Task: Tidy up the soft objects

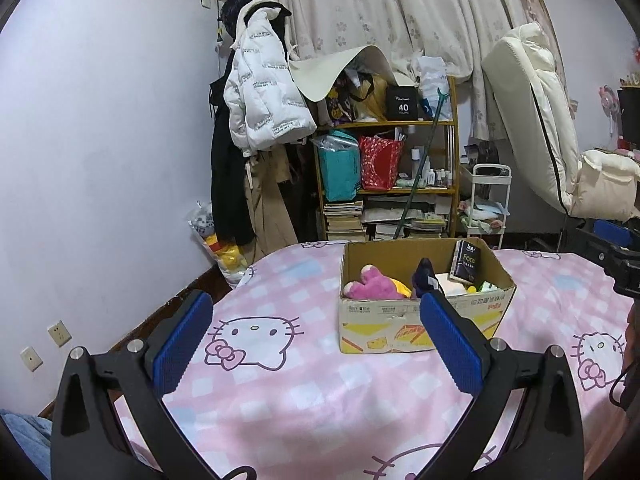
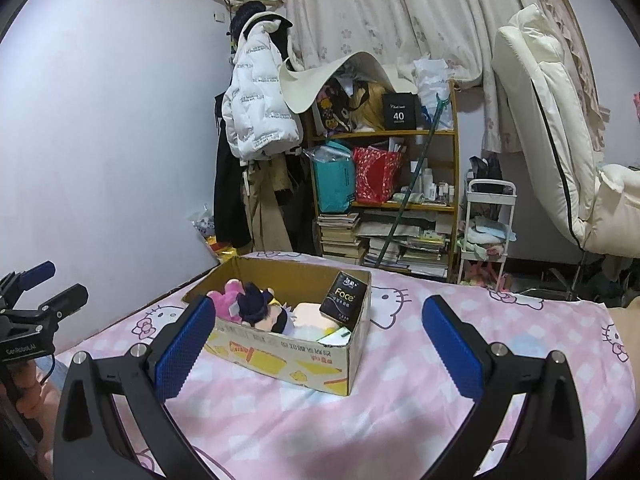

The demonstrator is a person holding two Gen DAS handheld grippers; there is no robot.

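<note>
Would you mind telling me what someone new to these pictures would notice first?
Most striking is the open cardboard box in the middle of the pink cat-print bedspread, holding a pink plush toy, a dark-haired doll and a black tissue pack. Both the left gripper and right gripper hover open and empty before it.

left gripper [image 1: 316, 344]: jaws wide, empty | right gripper [image 2: 318, 346]: jaws wide, empty
</note>
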